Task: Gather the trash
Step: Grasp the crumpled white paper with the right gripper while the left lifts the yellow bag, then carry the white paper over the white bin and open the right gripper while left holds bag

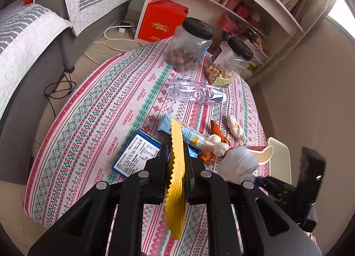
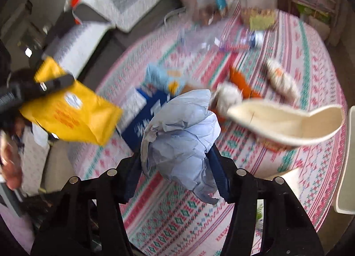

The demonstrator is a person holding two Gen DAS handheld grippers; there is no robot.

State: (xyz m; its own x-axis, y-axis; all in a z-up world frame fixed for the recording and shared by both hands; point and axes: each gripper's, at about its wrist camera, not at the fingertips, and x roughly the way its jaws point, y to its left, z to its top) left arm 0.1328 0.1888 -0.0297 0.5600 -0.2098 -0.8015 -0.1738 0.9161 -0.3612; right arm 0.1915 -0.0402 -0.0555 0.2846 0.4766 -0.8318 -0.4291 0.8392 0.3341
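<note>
crumpled tissue (image 2: 182,143), light and soft, sits clamped in the right claw (image 2: 177,163); beside it, left claw (image 1: 176,158) pinches a thin yellow packet (image 1: 176,167) edge-on.

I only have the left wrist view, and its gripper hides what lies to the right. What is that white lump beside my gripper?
Observer: It is a crumpled tissue, sitting between the right gripper's fingers, clear of the table.
Operator: My yellow bag shows only edge-on. Anything on its face?
Observer: Yes, the yellow bag has orange print and a small white patch, blurred; the left gripper pinches its upper edge.
Operator: What is that cream shape by the tissue?
Observer: It looks like a squashed paper cup lying on its side, its pale inside showing.
</note>
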